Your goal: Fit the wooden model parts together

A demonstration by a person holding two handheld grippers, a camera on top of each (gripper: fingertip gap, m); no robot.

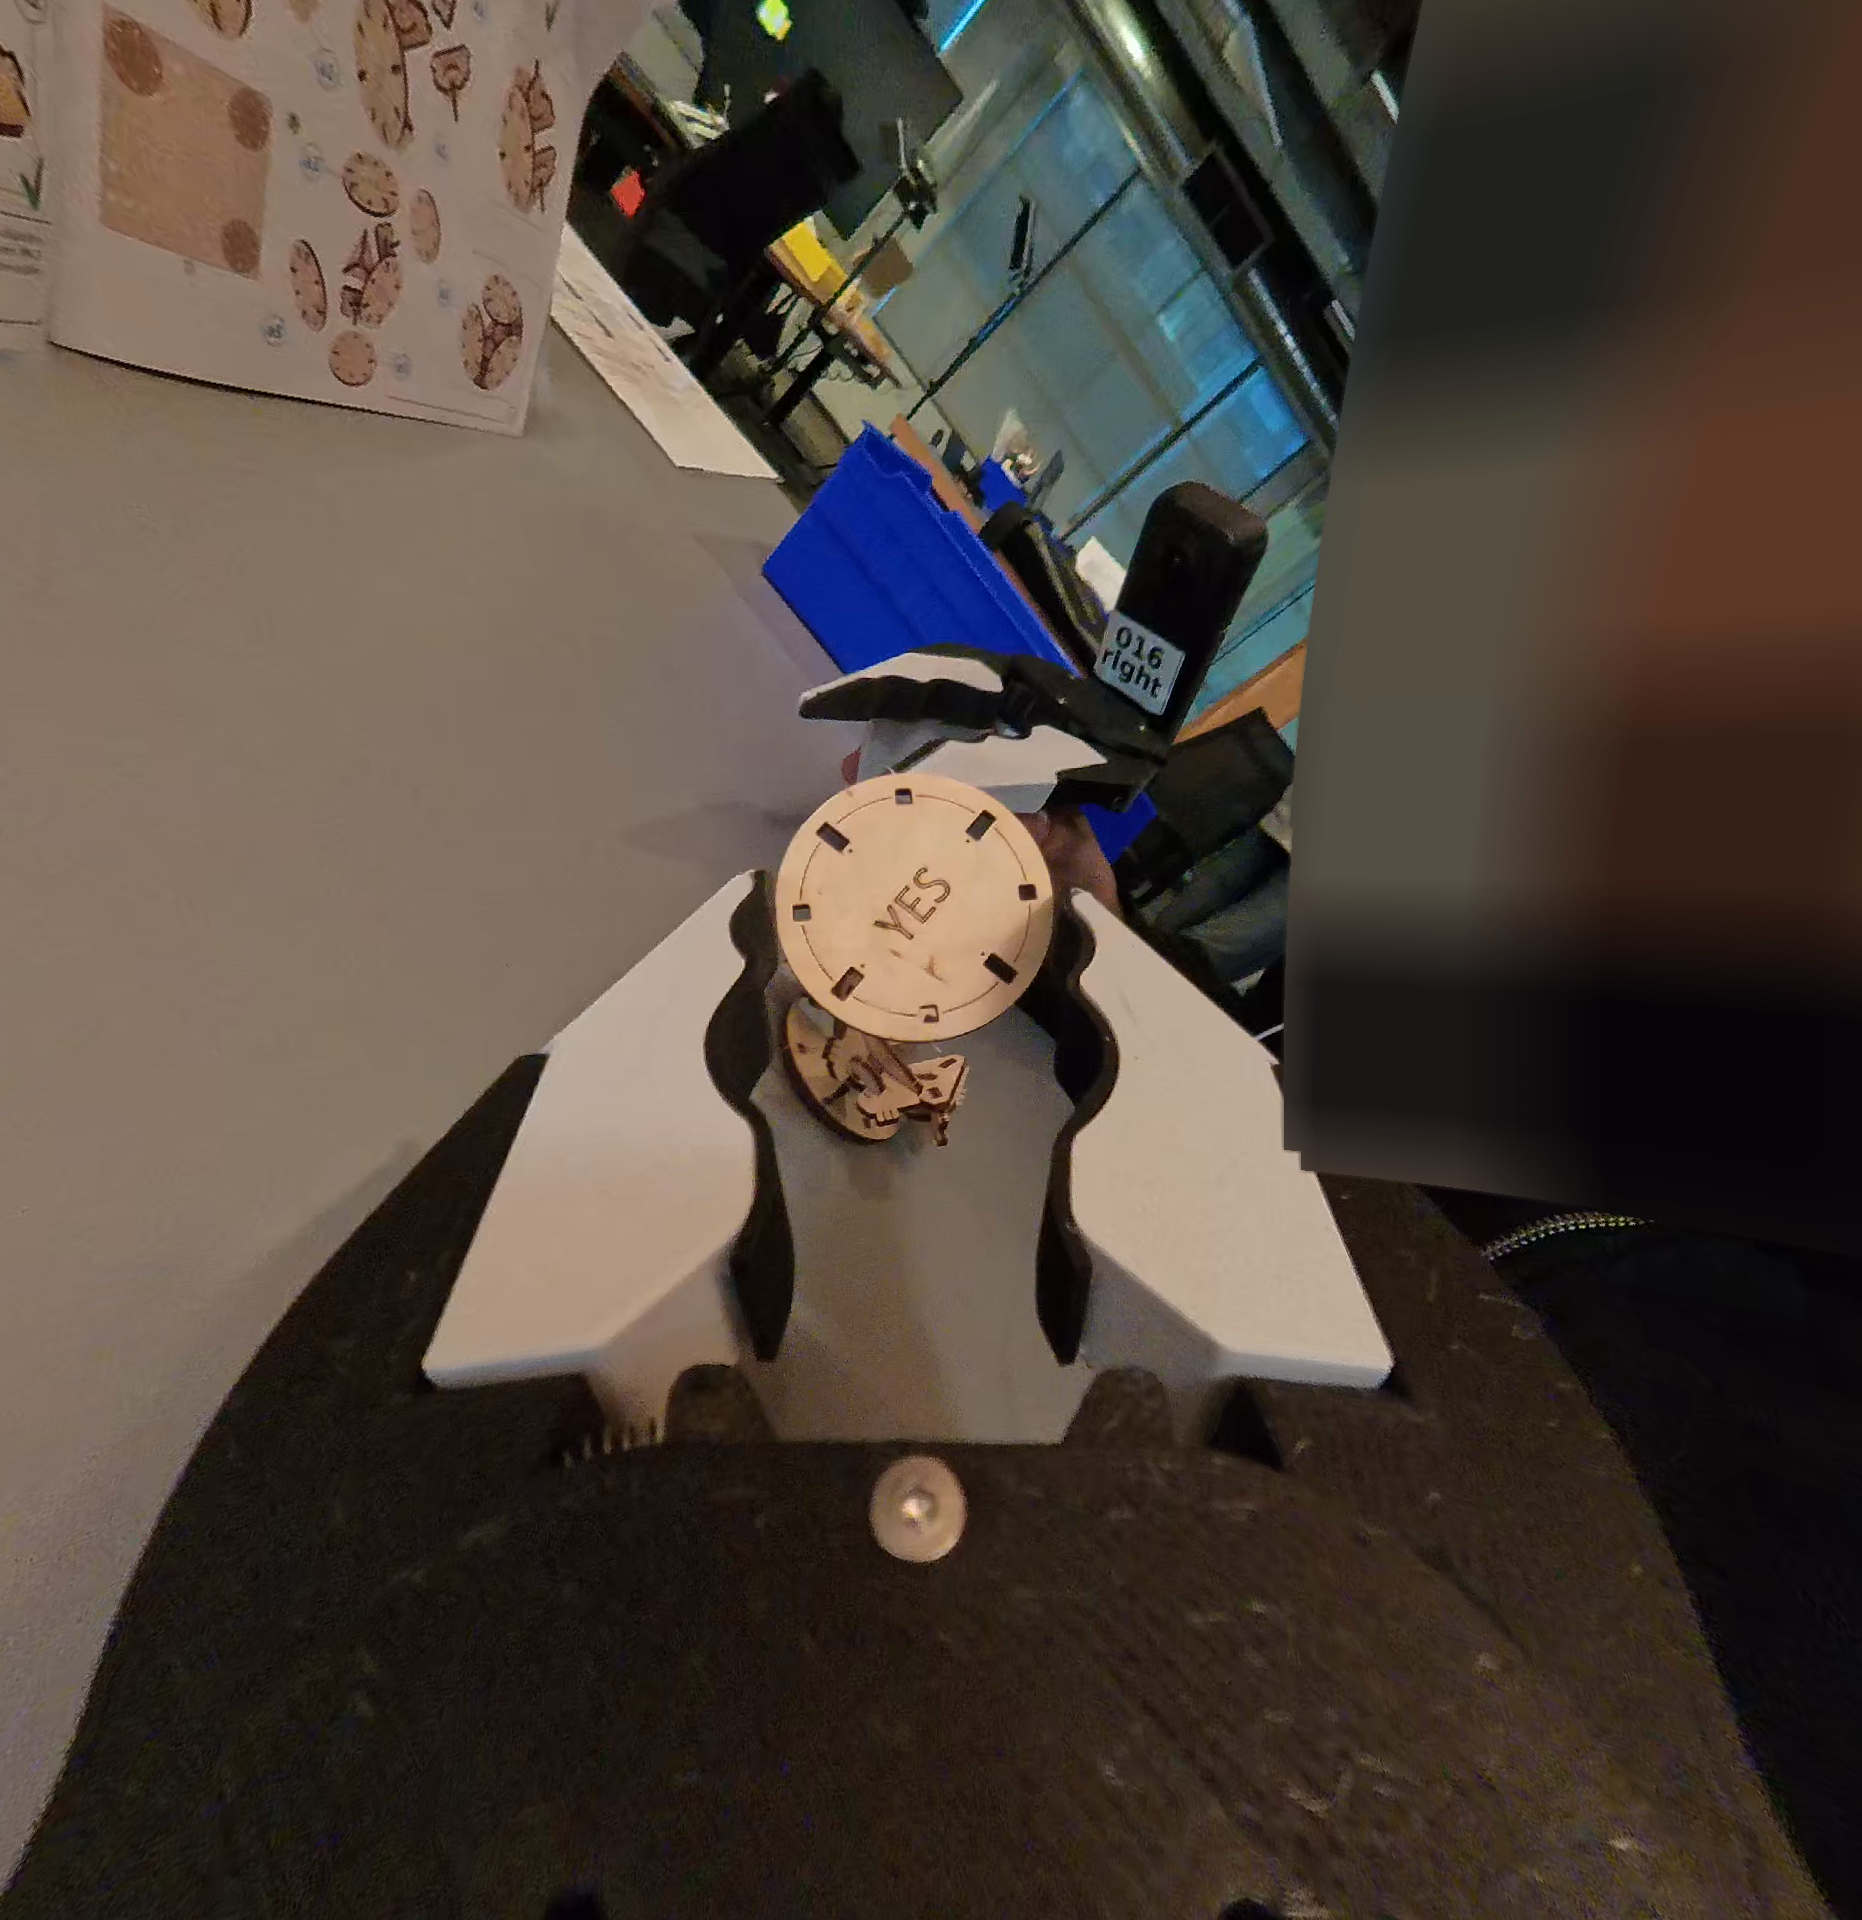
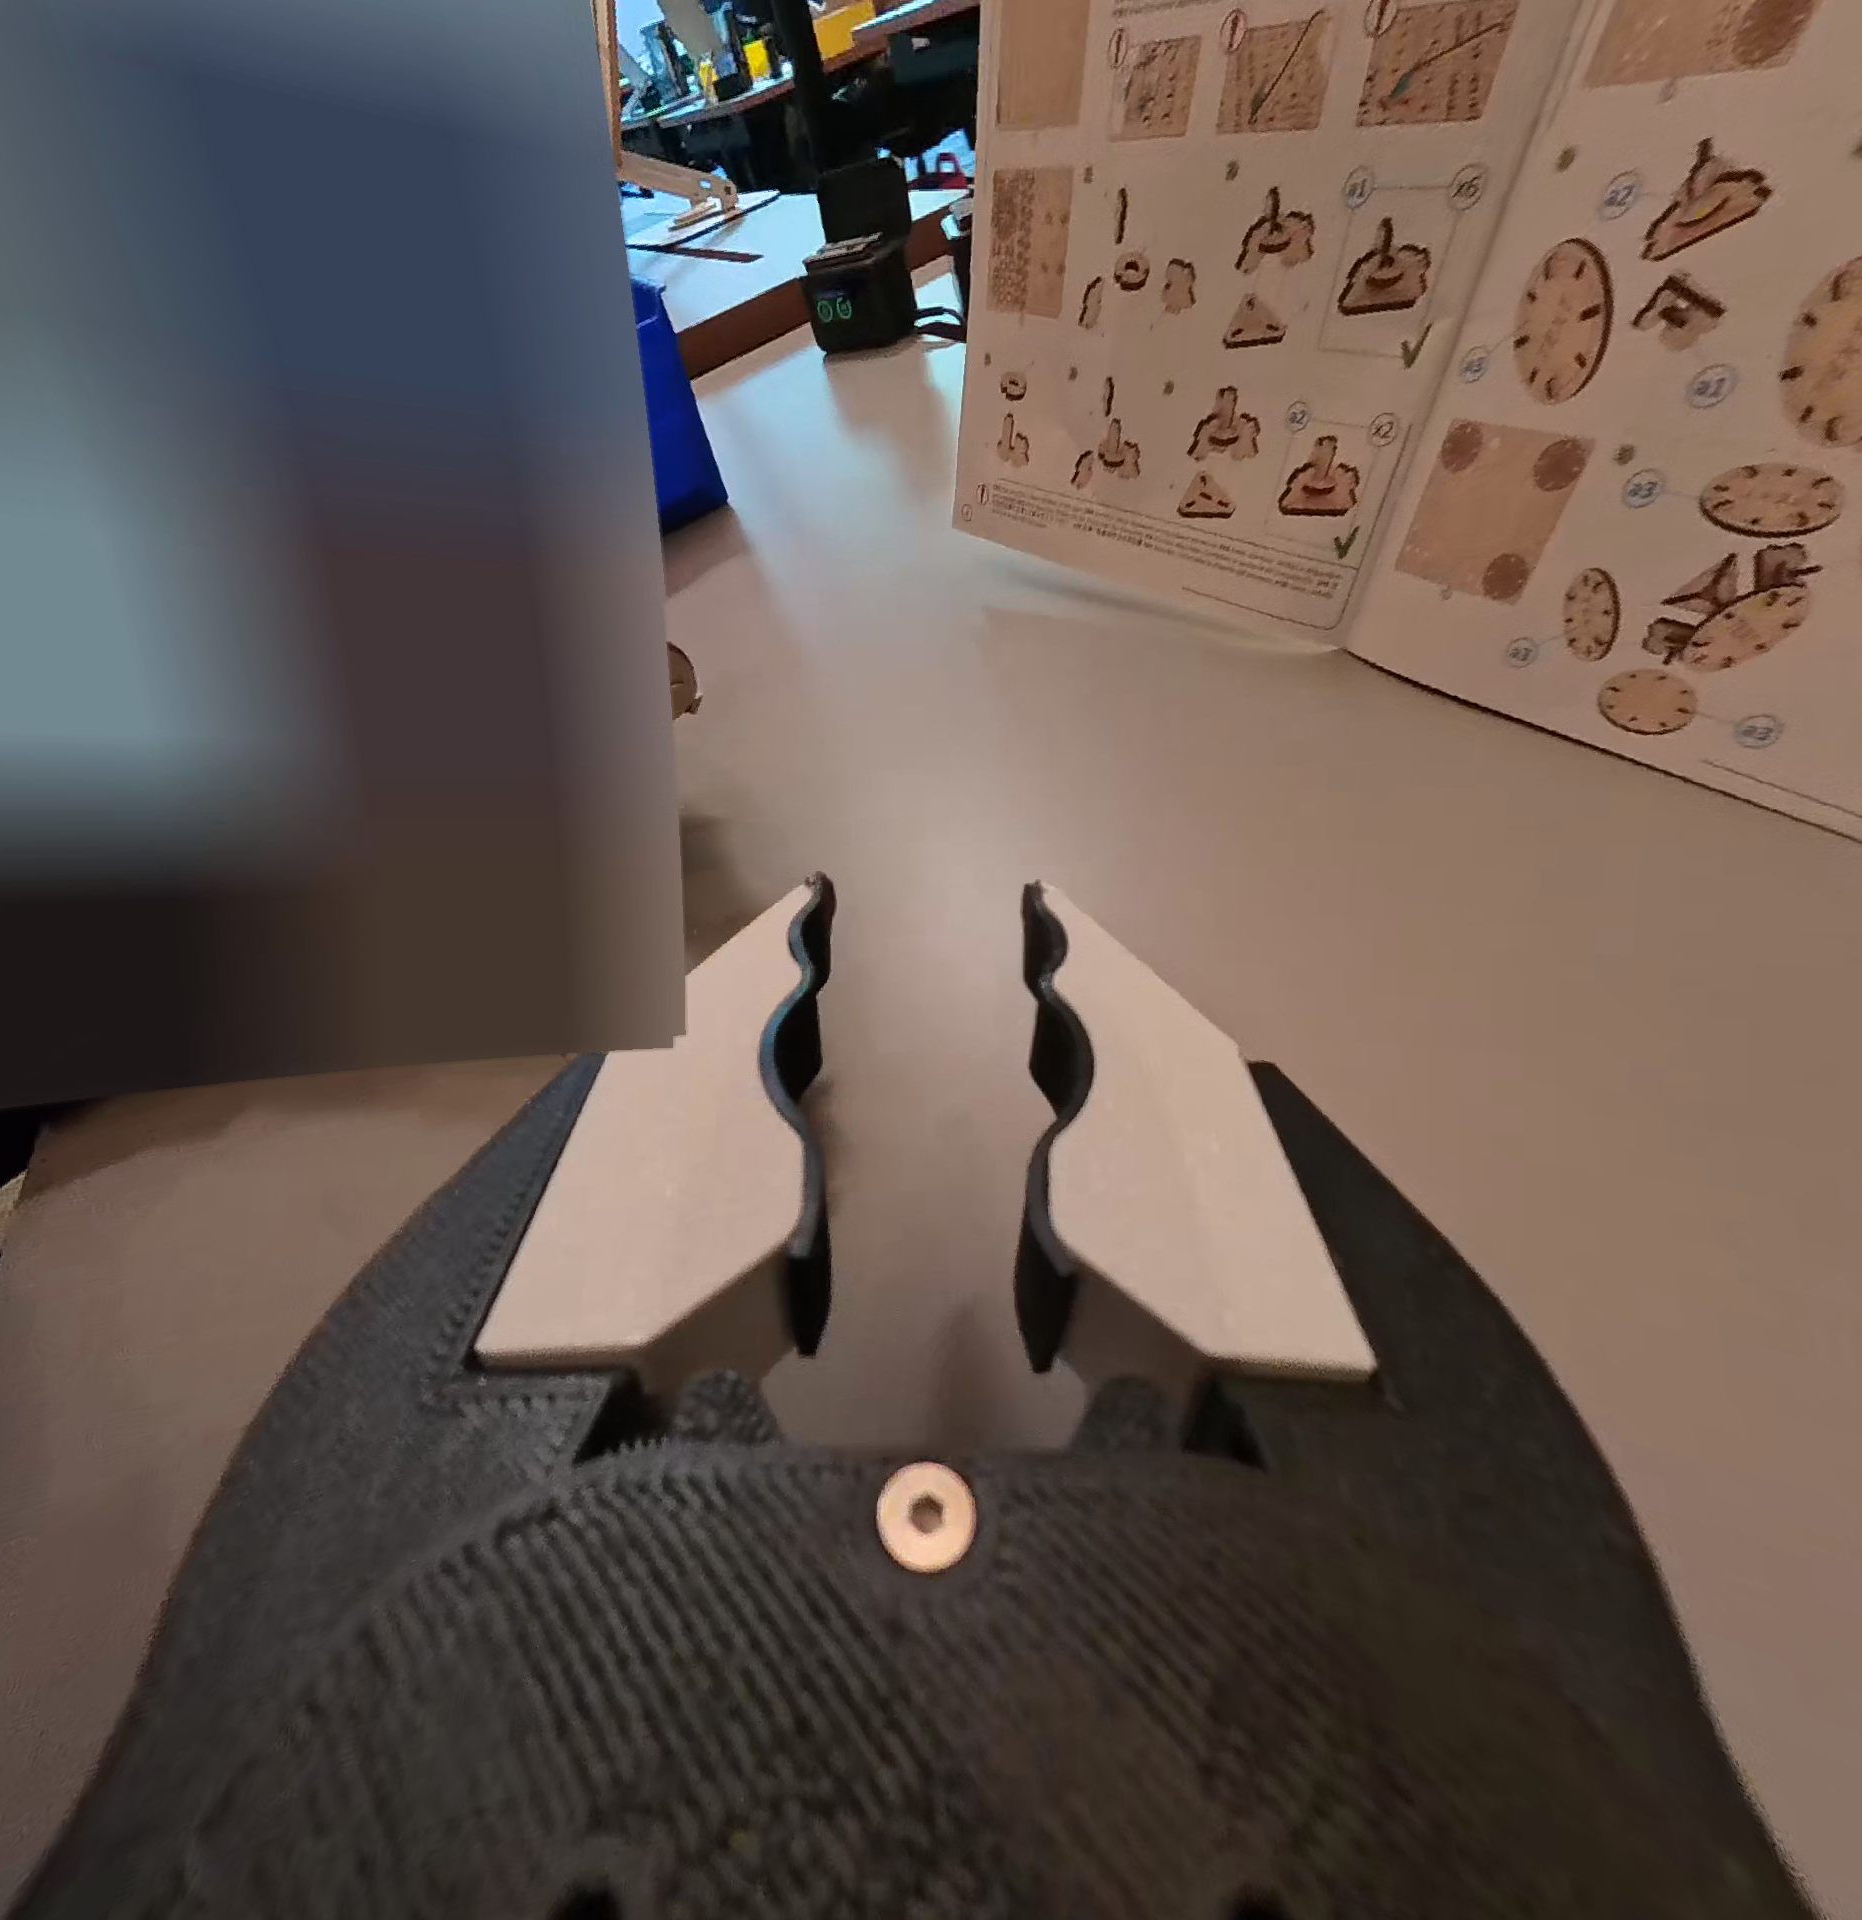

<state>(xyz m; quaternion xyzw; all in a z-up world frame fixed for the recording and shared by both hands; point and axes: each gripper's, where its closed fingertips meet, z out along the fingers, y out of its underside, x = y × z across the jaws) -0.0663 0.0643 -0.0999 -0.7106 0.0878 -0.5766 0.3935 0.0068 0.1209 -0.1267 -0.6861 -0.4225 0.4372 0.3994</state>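
Observation:
In the left wrist view my left gripper [image 1: 914, 906] is shut on a round, light wooden disc [image 1: 911, 904] with small slots around its rim. Both black pads press its edges and hold it above the grey table [image 1: 283, 831]. A smaller wooden assembly [image 1: 875, 1081] shows just under the disc; I cannot tell whether it is joined to it. My right gripper [image 1: 906, 732] hovers just beyond the disc's far edge, apart from it. In the right wrist view my right gripper [image 2: 927, 891] is open with only bare table [image 2: 1010, 727] between its fingers.
An open instruction booklet [image 1: 283, 187] stands at the back of the table and also shows in the right wrist view [image 2: 1478, 364]. A blue bin [image 1: 885, 561] sits at the table's far edge. A black device [image 2: 854, 296] stands farther off. A small wooden part [image 2: 683, 675] lies on the table. The grippers' ends are close to 10 cm from one another.

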